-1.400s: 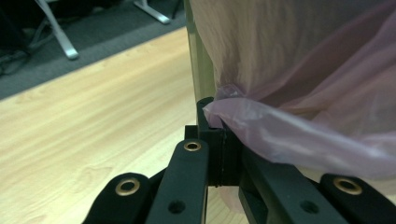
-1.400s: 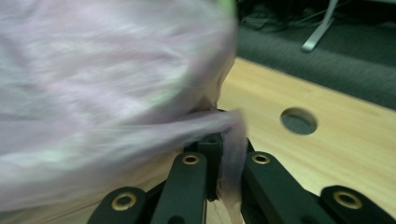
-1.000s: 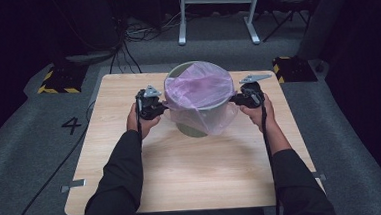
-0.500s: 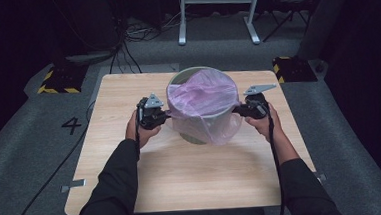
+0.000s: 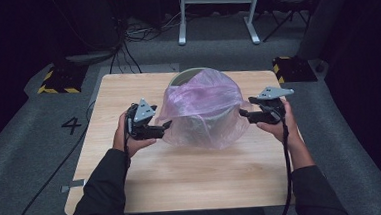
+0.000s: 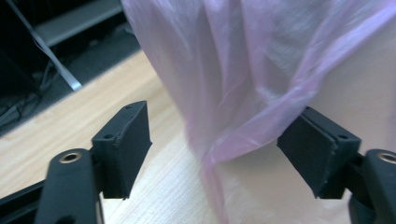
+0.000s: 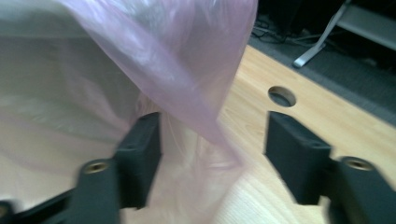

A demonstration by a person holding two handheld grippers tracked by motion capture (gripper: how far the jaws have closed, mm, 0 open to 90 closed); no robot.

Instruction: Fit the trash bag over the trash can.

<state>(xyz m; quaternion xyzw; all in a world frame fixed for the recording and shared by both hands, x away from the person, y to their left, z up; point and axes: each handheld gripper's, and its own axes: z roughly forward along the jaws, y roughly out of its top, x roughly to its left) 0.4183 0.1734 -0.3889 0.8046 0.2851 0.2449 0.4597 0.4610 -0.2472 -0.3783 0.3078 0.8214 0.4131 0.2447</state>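
A pale round bin (image 5: 182, 76) stands in the middle of the wooden table (image 5: 127, 94), draped with a translucent pink plastic bag (image 5: 203, 104) that hangs down its front. My left gripper (image 5: 165, 125) is at the bag's left side. In the left gripper view it (image 6: 219, 149) is open, with the bag's (image 6: 243, 70) lower edge hanging loose between the pads. My right gripper (image 5: 242, 115) is at the bag's right side. In the right gripper view it (image 7: 217, 161) is also open, with a fold of the bag (image 7: 163, 60) between the jaws.
A round hole (image 7: 281, 95) is cut in the tabletop near the bin. Beyond the table stand a white metal frame (image 5: 218, 15) and two yellow-black striped blocks (image 5: 56, 81) (image 5: 289, 67). Cables lie on the grey floor, marked with a "4" (image 5: 72, 126).
Both grippers have come down and toward the person along the bin's sides. The bag now hangs lower over the bin's front.
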